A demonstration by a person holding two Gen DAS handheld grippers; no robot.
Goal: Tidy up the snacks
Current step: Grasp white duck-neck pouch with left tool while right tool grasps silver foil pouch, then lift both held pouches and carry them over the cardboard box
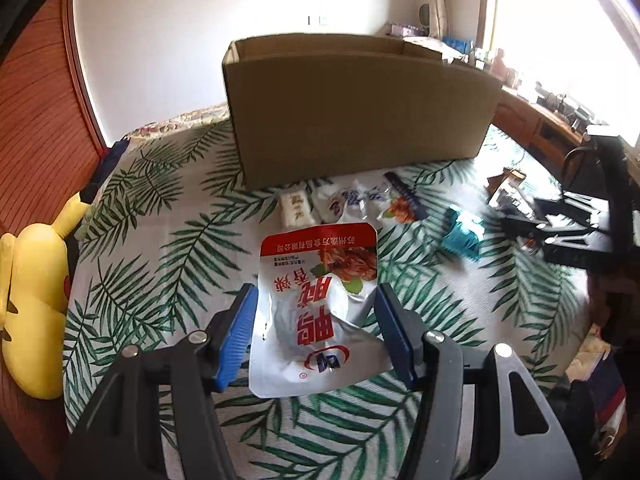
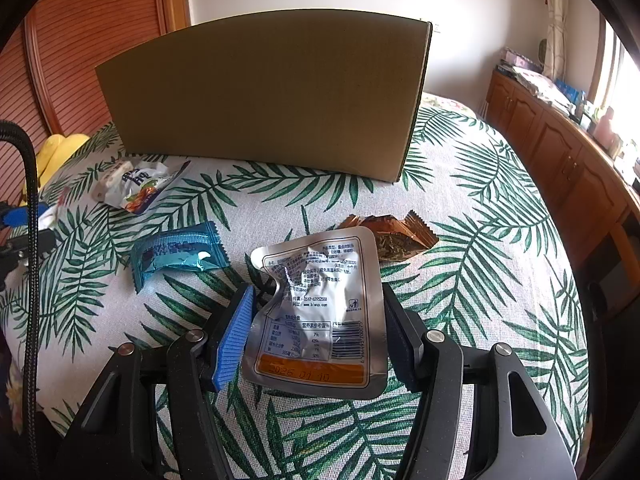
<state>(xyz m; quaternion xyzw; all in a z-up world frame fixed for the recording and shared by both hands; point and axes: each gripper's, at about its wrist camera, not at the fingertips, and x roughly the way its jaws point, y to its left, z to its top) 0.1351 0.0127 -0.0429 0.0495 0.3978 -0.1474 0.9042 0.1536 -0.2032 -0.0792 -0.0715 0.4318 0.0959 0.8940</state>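
Left gripper: the left gripper [image 1: 316, 332] has its blue pads [image 1: 236, 336] pressed against both sides of a red-and-white snack pouch [image 1: 316, 304], which it holds above the cloth.
Right gripper: the right gripper [image 2: 316, 332] clamps a silver snack pouch [image 2: 320, 308], printed back side up, crumpled between the pads.
Box: a cardboard box [image 1: 356, 108] stands open-topped on the leaf-print cloth [image 1: 160, 248], beyond both grippers.
Loose snacks near the box: a small cream packet [image 1: 295, 209] and a crumpled white-and-blue pouch [image 1: 360, 200] lie just in front of the box.
Other snacks: a teal wrapper [image 2: 176, 256] lies left of the silver pouch; a brown foil packet [image 2: 394, 240] lies just behind it.
Edge of cloth: a yellow plush toy [image 1: 32, 312] rests at the left.
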